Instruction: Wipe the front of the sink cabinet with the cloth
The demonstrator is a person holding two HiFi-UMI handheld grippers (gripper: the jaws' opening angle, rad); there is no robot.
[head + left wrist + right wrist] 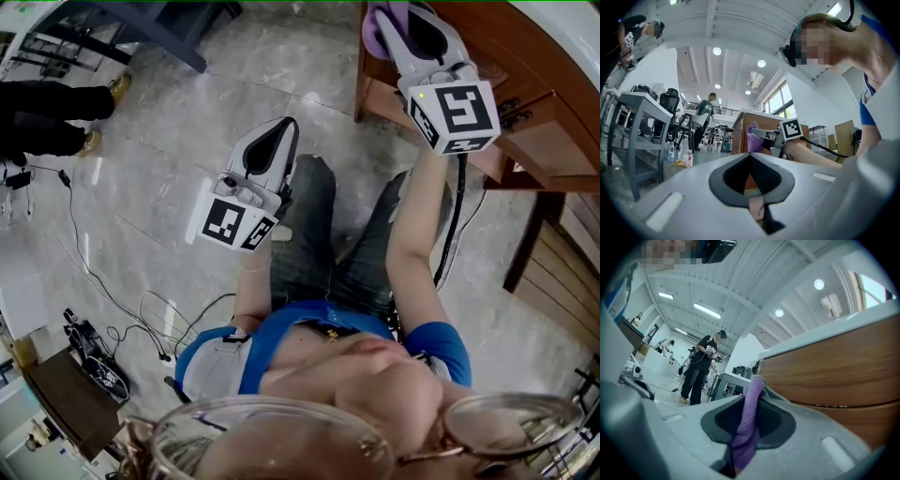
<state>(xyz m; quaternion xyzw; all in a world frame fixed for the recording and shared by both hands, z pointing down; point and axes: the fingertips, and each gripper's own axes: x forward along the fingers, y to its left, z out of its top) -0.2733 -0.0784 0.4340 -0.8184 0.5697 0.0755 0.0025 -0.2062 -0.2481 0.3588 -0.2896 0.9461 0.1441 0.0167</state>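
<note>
The right tongs (757, 383) are clamping a purple cloth (746, 427) just beside the wooden sink cabinet (834, 366), while the left tongs (750, 155) are hovering closed and empty.

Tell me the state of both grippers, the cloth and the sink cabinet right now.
Left gripper: shut, empty, away from the sink cabinet.
Right gripper: shut on the purple cloth, raised by the cabinet.
Purple cloth: pinched, sticking up past the fingers; contact with cabinet unclear.
</note>
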